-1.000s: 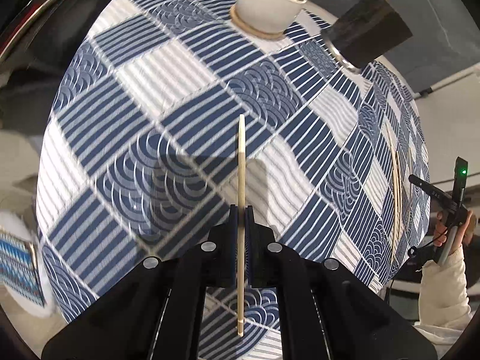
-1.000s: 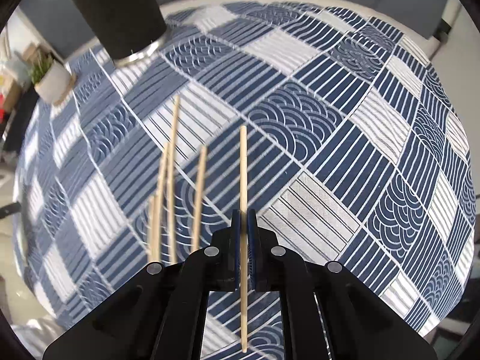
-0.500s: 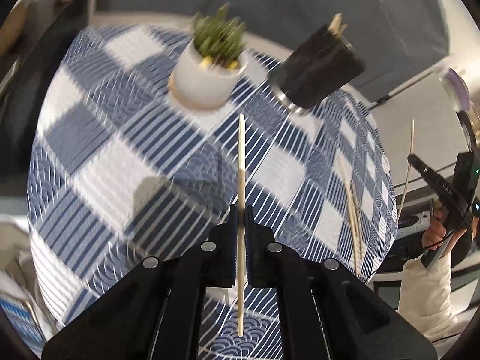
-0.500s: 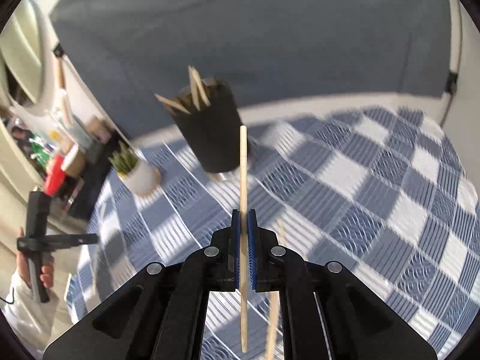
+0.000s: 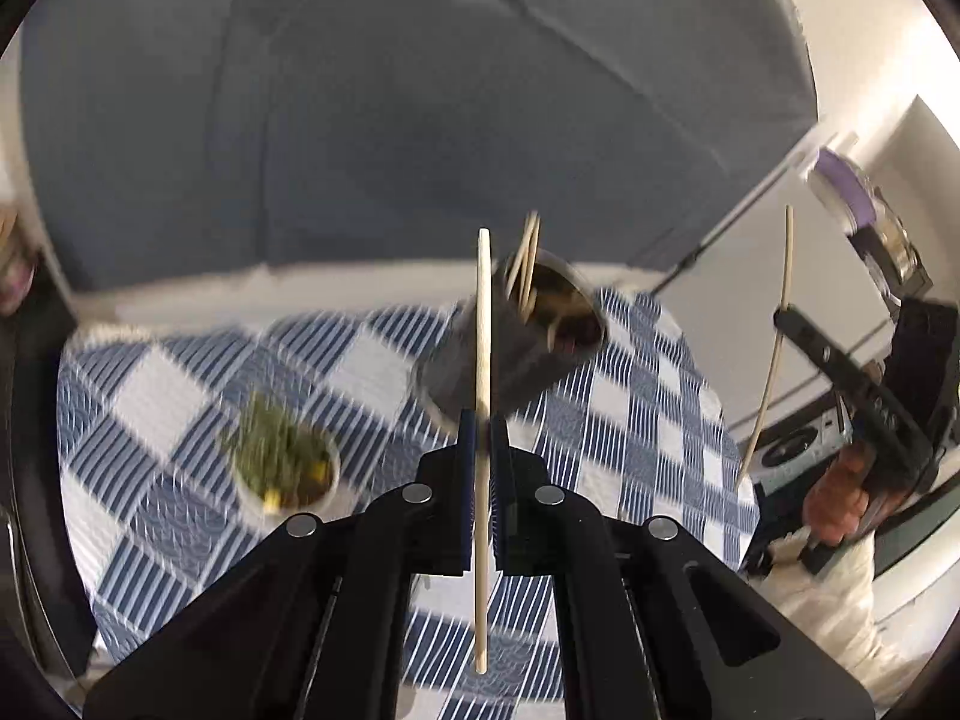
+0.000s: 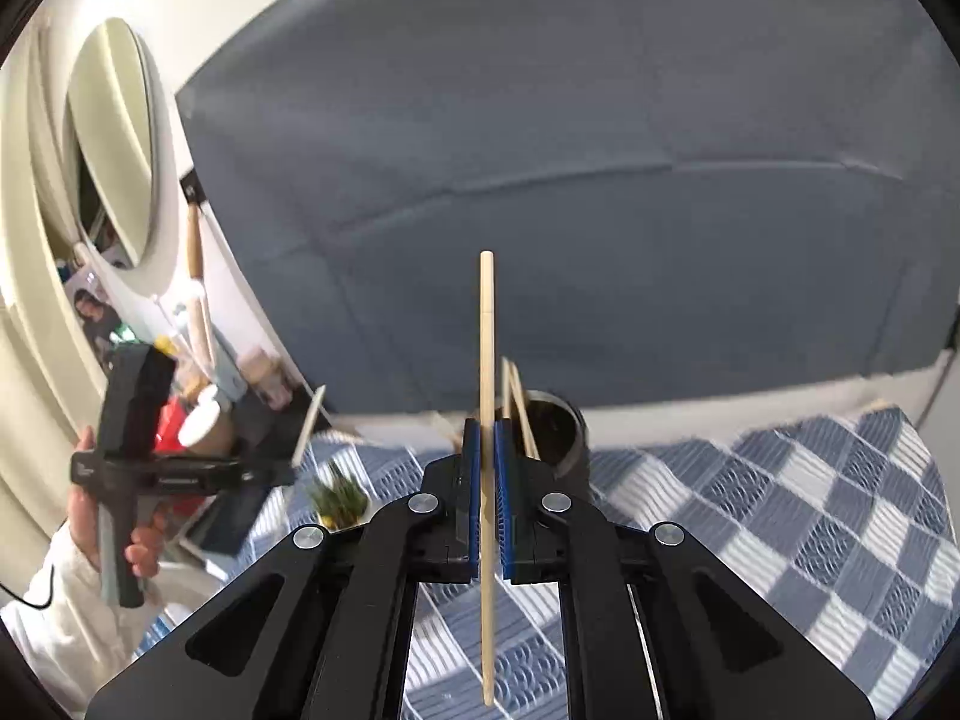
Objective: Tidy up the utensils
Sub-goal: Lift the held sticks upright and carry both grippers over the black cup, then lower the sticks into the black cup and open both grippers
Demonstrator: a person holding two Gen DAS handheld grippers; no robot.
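Now both grippers up above the desk [image 6: 840,480], angled downward. Left gripper [image 5: 482,438] fingers clamped on a chopstick [image 5: 482,480], upright through the grip, tip crossing the front of the dark cup [image 5: 516,354]. Right gripper [image 6: 489,450] fingers clamped on a second chopstick [image 6: 487,480], the cup just behind. More chopsticks [image 5: 528,264] standing in that cup. Small potted plant [image 5: 282,468] on the checked cloth [image 5: 150,408], left of the cup.

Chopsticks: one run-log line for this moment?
left claw: shut on chopstick | right claw: shut on chopstick | black holder: holds chopsticks
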